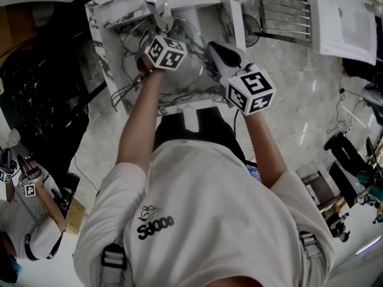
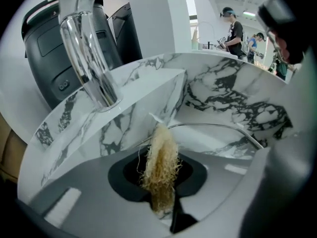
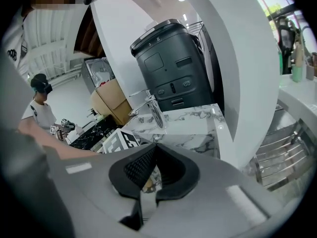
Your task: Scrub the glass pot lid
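The left gripper (image 2: 159, 182) is clamped on the loofah scrubber (image 2: 159, 157) so that its fibres project toward the glass pot lid (image 2: 218, 128), which lies in the sink (image 2: 233, 98) at 12 o'clock, while the right gripper (image 3: 155, 148), jaws closed tip to tip on nothing identifiable, sits at the lid's 3 o'clock edge, probably to steady it.
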A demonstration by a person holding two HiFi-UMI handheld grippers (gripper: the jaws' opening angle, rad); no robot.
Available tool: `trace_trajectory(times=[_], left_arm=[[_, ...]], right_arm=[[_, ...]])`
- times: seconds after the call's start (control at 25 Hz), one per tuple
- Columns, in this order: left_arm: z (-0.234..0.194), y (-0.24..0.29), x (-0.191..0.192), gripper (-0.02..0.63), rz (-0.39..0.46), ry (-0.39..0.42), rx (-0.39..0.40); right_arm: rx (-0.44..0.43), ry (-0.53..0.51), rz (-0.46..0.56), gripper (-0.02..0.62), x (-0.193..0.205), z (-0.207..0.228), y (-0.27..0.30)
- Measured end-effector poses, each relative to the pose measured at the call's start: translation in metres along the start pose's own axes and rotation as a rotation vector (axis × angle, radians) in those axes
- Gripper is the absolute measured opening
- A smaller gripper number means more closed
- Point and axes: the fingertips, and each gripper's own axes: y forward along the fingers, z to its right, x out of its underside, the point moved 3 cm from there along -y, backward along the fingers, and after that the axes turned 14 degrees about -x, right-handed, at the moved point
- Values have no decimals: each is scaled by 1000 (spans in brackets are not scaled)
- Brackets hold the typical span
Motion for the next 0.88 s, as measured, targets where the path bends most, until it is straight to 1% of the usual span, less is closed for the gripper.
trace_trajectory(times=[0.2, 0.32, 0.48, 0.72, 0.88], left_arm=[[28, -5, -9, 64, 20, 32, 68], [46, -10, -13, 64, 26, 69, 121], [62, -17, -13, 64, 37, 145, 155], [77, -27, -10, 64, 50, 181, 204], [92, -37, -8, 64, 62, 226, 262]], right_arm=[[33, 12, 10, 3, 7, 2, -13], [50, 17, 19, 3, 10, 3, -20], [75, 23, 29, 3, 14, 1, -30], [106, 33, 46, 3, 23, -6, -41], [131, 42, 59, 3, 29, -12, -48]])
